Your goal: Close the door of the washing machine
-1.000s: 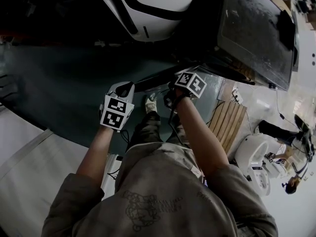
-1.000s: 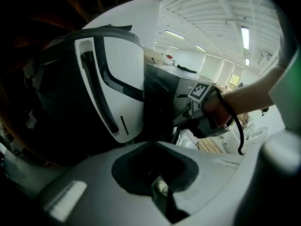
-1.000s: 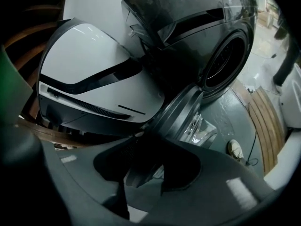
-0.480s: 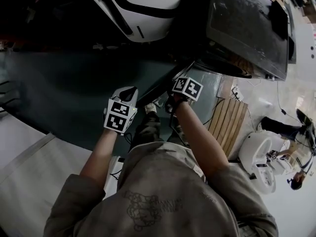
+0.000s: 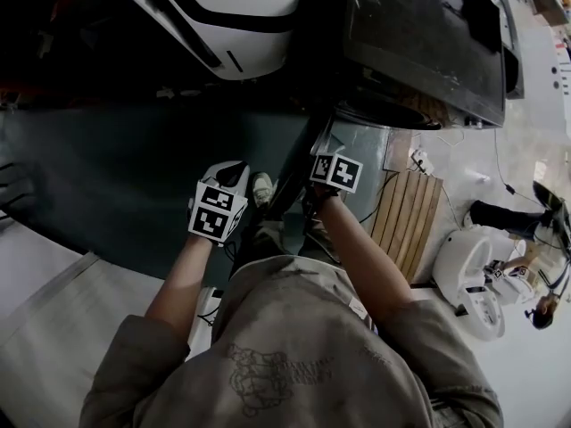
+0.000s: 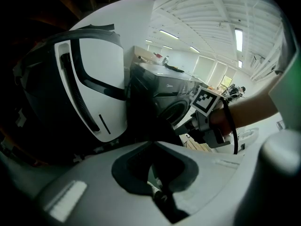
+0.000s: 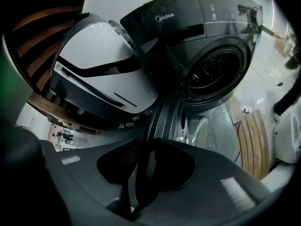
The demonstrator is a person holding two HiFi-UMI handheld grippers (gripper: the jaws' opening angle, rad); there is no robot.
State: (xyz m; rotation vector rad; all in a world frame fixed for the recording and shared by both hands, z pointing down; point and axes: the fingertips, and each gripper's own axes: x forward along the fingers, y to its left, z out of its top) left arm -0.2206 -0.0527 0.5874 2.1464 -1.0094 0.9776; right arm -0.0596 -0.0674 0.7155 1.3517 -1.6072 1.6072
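The dark grey washing machine (image 5: 419, 43) stands at the upper right, and its round drum opening (image 7: 214, 72) is uncovered. Its door (image 5: 299, 172) stands open, seen edge-on below the machine's front. My right gripper (image 5: 308, 190) is at that door's outer edge. In the right gripper view the door's rim (image 7: 162, 121) runs down between the jaws of the right gripper (image 7: 146, 178), which are shut on it. My left gripper (image 5: 234, 172) hovers to the left of the door over the dark floor, its jaws (image 6: 155, 173) together and holding nothing.
A white appliance with a black stripe (image 5: 223, 16) stands left of the washer. A wooden pallet (image 5: 406, 217) lies on the floor at the right, and a white machine (image 5: 473, 275) stands beyond it. A dark mat (image 5: 116, 168) covers the floor at the left.
The door has swung with my right gripper on its edge and now shows more edge-on. The right gripper has shifted down and left. The left gripper has barely moved.
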